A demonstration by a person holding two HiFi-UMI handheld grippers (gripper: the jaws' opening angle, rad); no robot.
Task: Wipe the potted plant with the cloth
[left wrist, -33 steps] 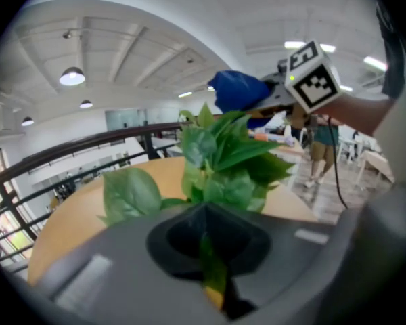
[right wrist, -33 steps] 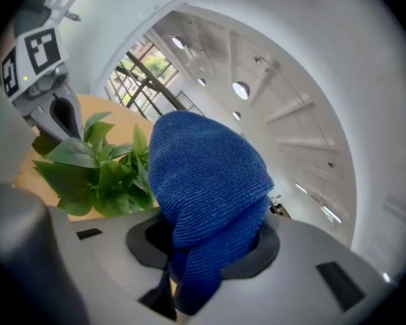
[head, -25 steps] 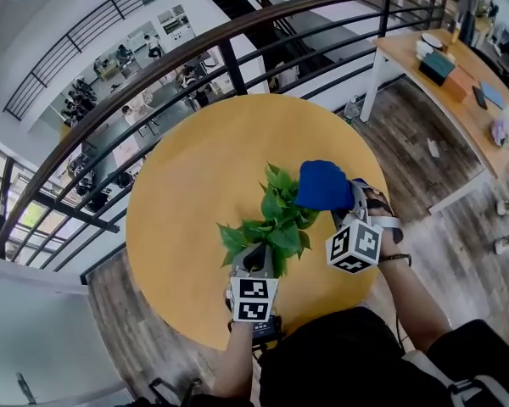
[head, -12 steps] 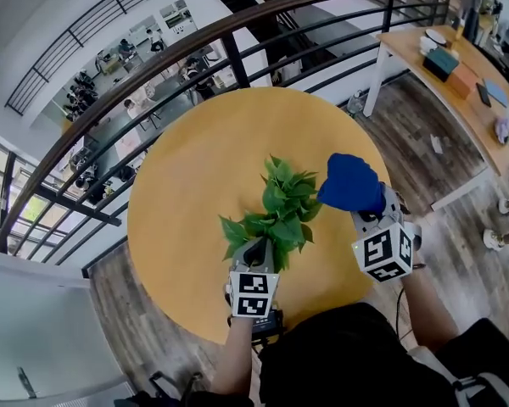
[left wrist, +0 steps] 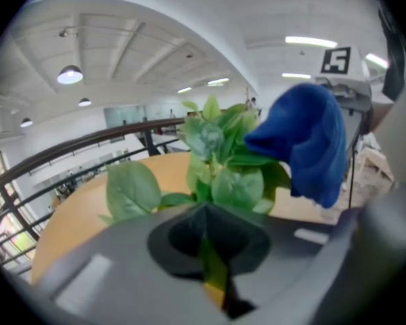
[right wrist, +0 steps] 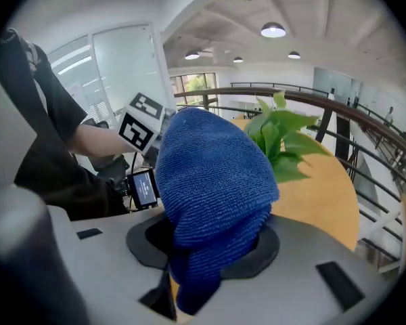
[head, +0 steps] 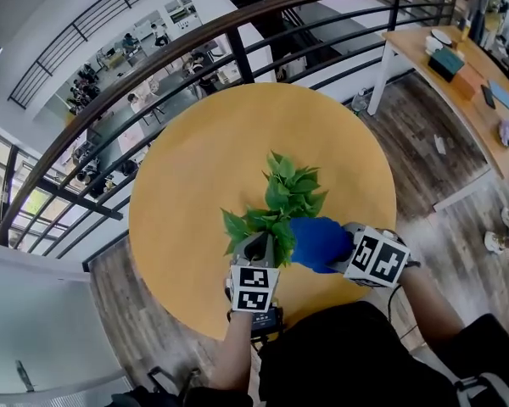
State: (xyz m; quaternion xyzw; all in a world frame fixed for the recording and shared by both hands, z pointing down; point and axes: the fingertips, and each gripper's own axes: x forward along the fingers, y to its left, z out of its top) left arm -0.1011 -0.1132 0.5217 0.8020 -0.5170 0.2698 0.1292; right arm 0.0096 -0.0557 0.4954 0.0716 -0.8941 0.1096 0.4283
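Note:
The potted plant (head: 282, 202) stands in the middle of the round yellow table (head: 195, 159), its pot hidden under the green leaves. My left gripper (head: 260, 249) is at the plant's near side, shut on a green leaf (left wrist: 215, 271) that runs between its jaws. My right gripper (head: 338, 246) is shut on the blue cloth (head: 319, 242), which bulges out of its jaws (right wrist: 213, 181). The cloth sits against the plant's near right leaves (left wrist: 238, 185), just right of the left gripper. In the right gripper view the plant (right wrist: 281, 135) shows behind the cloth.
A dark curved railing (head: 153, 66) runs round the table's far side, with a lower floor beyond it. A wooden desk (head: 445, 87) with small items stands at the far right. The person's dark clothing fills the near edge.
My right gripper carried the blue cloth from the plant's upper right side out to the right, then down and in to its near right, beside the left gripper. The left gripper stayed put.

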